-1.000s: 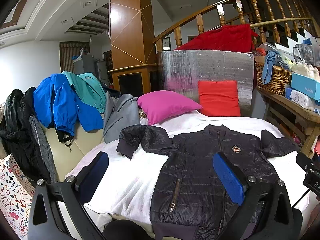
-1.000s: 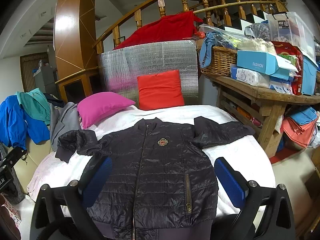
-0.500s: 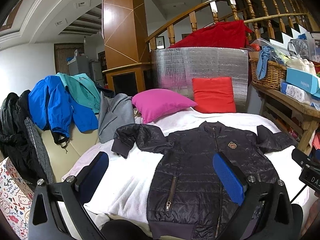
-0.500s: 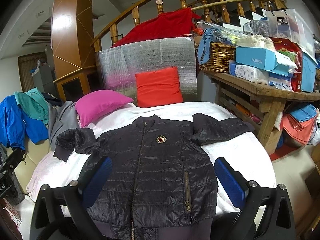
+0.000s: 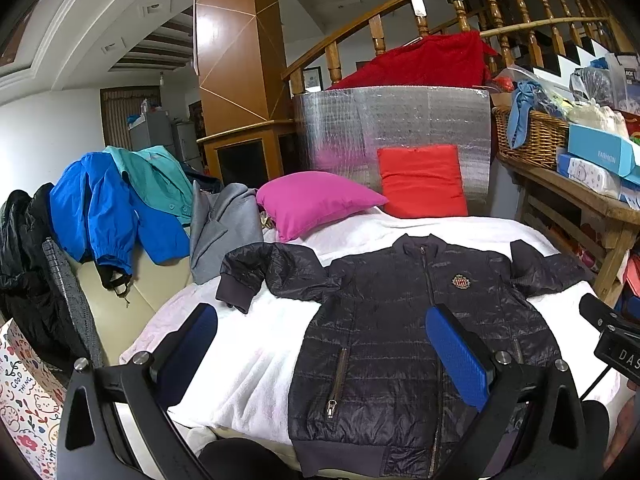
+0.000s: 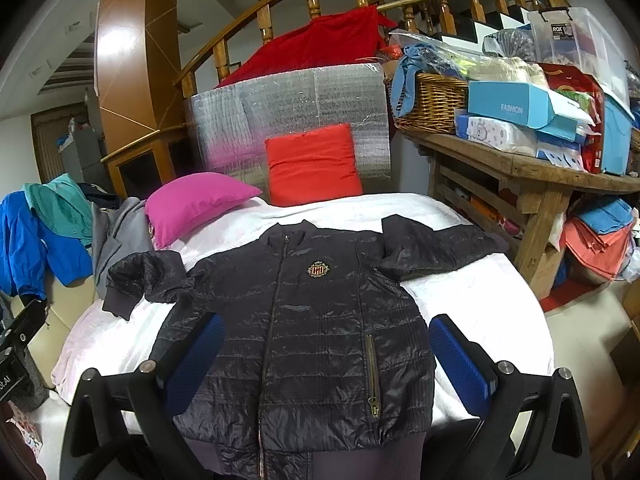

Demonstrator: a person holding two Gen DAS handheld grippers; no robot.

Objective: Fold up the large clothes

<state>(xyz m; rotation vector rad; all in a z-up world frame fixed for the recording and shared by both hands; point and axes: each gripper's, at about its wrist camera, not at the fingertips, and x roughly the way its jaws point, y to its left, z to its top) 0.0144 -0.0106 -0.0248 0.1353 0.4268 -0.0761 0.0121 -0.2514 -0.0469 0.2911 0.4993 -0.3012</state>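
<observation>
A black quilted zip jacket (image 5: 400, 340) lies front up and spread flat on the white blanket (image 5: 248, 360), both sleeves out to the sides; it also shows in the right wrist view (image 6: 312, 332). My left gripper (image 5: 320, 352) is open and empty, above the near left part of the jacket and the blanket. My right gripper (image 6: 324, 360) is open and empty, held above the jacket's hem, its blue pads (image 6: 460, 364) standing either side of the body.
A magenta pillow (image 5: 316, 200) and a red pillow (image 5: 420, 180) lie at the far end. Blue, teal and grey garments (image 5: 120, 204) hang over a sofa back on the left. A cluttered wooden bench (image 6: 520, 168) with a wicker basket (image 6: 432, 100) stands at the right.
Both grippers have drifted slightly; the jacket sits a little further right and lower in the left view. The jacket has not moved and both grippers stay open.
</observation>
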